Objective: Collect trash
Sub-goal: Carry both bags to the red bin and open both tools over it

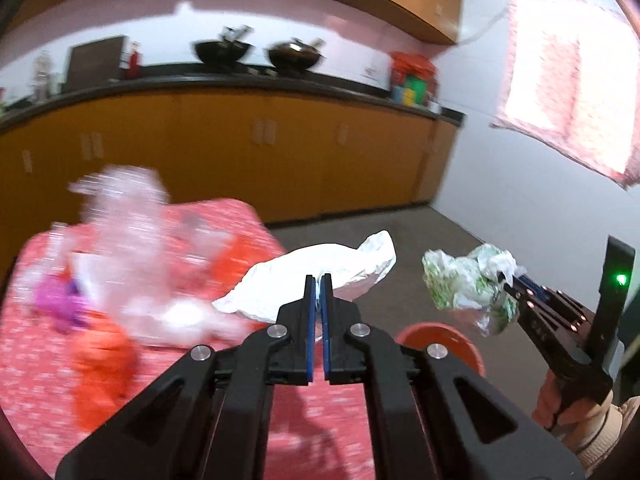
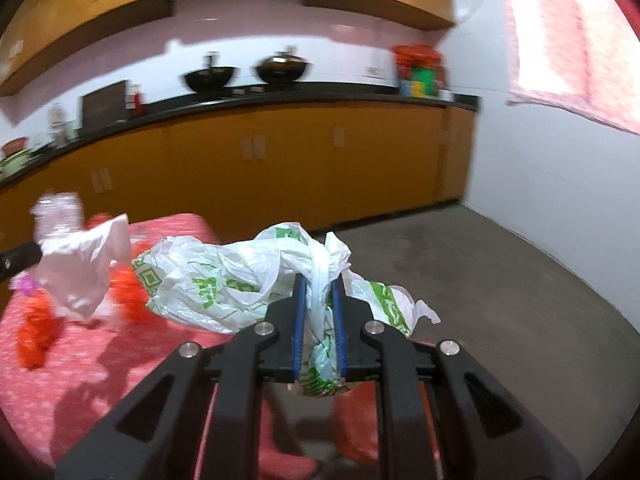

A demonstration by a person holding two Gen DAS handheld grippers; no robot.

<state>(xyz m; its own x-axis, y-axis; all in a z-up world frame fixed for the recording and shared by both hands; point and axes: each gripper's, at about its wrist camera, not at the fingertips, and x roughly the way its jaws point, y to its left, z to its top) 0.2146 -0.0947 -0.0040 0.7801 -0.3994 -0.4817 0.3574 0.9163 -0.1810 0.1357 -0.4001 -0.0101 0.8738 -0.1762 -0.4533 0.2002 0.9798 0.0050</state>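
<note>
My left gripper (image 1: pixel 319 280) is shut on a white plastic bag (image 1: pixel 320 276) and holds it above the red patterned table (image 1: pixel 48 380). My right gripper (image 2: pixel 319 280) is shut on a crumpled white-and-green plastic bag (image 2: pixel 224 276); both also show in the left wrist view, the gripper (image 1: pixel 505 280) at right and the bag (image 1: pixel 468 284) in the air over the floor. The white bag (image 2: pixel 80 272) held by the left gripper shows at the left of the right wrist view. A red bin rim (image 1: pixel 440 340) sits below between the grippers.
On the table lie a blurred clear plastic bottle (image 1: pixel 128 220), orange wrappers (image 1: pixel 104 368) and a purple scrap (image 1: pixel 60 300). Orange cabinets (image 1: pixel 240 152) under a dark counter with two black woks (image 1: pixel 222 50) run behind. Grey floor (image 2: pixel 480 280) lies to the right.
</note>
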